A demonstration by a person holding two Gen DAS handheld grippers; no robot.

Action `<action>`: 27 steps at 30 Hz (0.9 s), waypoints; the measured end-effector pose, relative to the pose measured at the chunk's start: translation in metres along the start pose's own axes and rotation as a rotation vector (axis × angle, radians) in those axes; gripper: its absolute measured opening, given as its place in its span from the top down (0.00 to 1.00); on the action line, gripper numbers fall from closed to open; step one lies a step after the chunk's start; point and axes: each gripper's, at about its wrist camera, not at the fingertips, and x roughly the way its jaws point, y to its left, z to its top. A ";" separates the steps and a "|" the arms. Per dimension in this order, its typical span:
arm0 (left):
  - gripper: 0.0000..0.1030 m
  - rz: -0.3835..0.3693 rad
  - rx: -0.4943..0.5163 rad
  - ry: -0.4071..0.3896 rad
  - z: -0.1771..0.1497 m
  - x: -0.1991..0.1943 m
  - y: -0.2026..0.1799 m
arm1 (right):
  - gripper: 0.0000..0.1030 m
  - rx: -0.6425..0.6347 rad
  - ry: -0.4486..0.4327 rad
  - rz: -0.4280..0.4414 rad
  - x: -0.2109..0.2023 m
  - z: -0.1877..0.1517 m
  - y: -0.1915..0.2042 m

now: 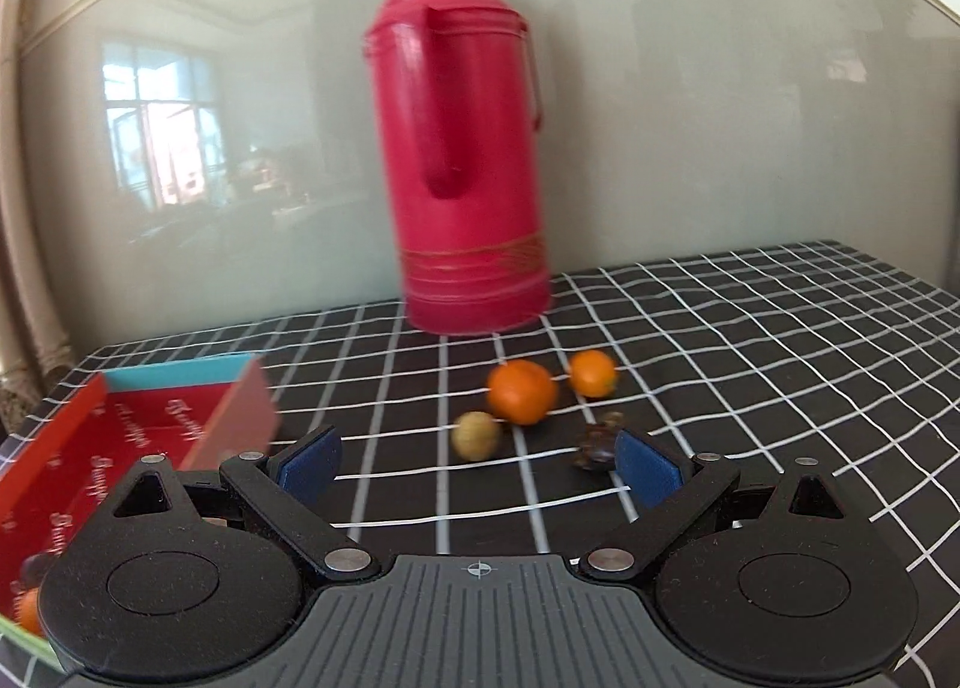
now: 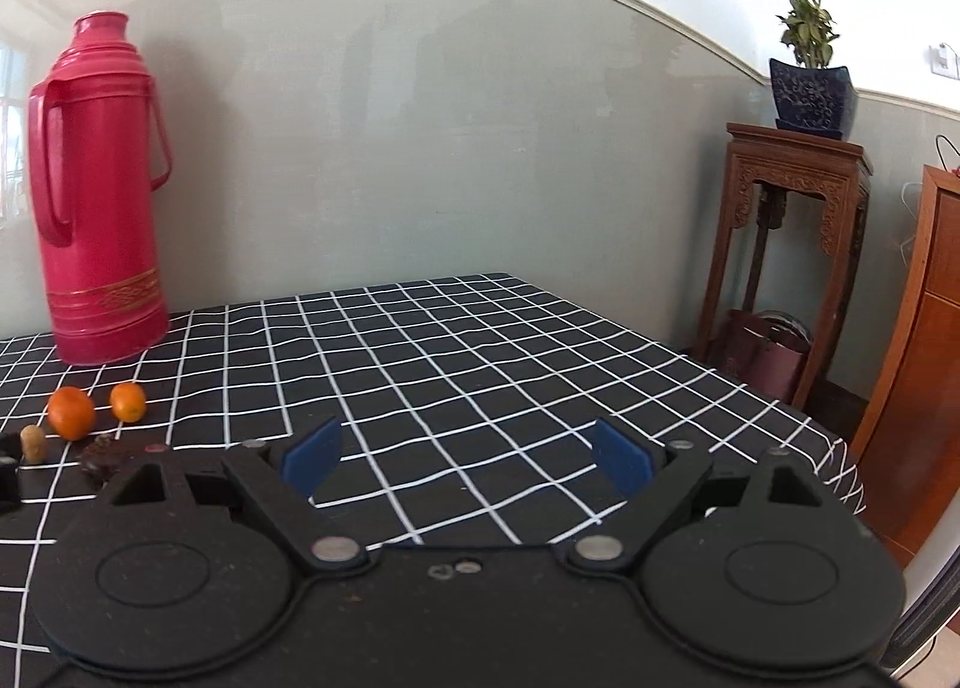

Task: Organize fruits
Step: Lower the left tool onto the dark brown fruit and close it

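In the left wrist view, a large orange (image 1: pixel 521 391), a smaller orange (image 1: pixel 593 373), a small yellowish-brown fruit (image 1: pixel 476 435) and a dark wrinkled fruit (image 1: pixel 595 444) lie on the checked tablecloth (image 1: pixel 750 340). My left gripper (image 1: pixel 477 466) is open and empty, just short of them; its right pad sits beside the dark fruit. A red box (image 1: pixel 138 436) at the left holds an orange fruit (image 1: pixel 29 610) and something dark. My right gripper (image 2: pixel 465 457) is open and empty over bare cloth; the same fruits (image 2: pixel 72 412) lie far to its left.
A tall red thermos (image 1: pixel 465 148) stands behind the fruits against the wall, also in the right wrist view (image 2: pixel 99 196). The table's right edge (image 2: pixel 828 436) drops off beside a carved wooden stand (image 2: pixel 792 244) with a potted plant (image 2: pixel 810 82).
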 end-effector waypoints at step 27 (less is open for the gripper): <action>0.61 -0.177 0.004 0.151 0.000 0.075 -0.039 | 0.18 0.014 0.014 0.015 0.003 -0.001 -0.007</action>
